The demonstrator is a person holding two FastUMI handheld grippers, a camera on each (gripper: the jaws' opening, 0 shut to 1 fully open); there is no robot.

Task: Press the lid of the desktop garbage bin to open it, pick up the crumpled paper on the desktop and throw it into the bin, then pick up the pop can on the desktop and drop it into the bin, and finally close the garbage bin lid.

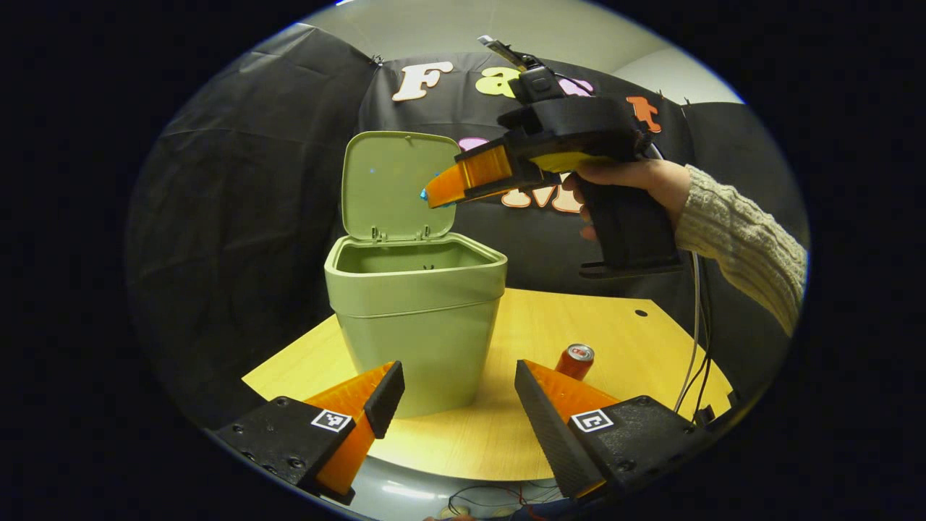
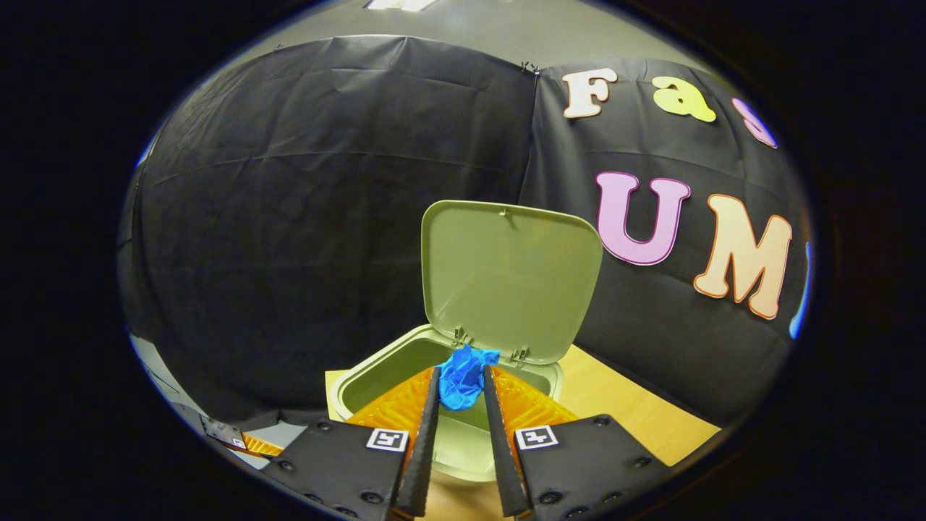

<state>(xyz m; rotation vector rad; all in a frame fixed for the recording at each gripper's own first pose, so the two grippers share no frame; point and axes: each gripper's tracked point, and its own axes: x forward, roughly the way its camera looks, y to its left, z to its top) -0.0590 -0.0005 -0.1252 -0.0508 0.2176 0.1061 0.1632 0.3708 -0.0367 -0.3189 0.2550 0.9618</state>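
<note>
We take the wooden tabletop (image 1: 622,340) as our landmark. It is pale and yellowish, with a curved near edge and a small dark hole (image 1: 641,313) near its far right corner. Behind it and around both sides hangs black cloth (image 2: 325,217), creased, in panels that meet at seams. Above the cloth we see a plain pale wall (image 1: 448,29) and, in the right gripper view, a bright ceiling light (image 2: 398,3). Below the table's near edge lies a grey floor (image 1: 405,499) with loose wires (image 1: 506,496).
</note>
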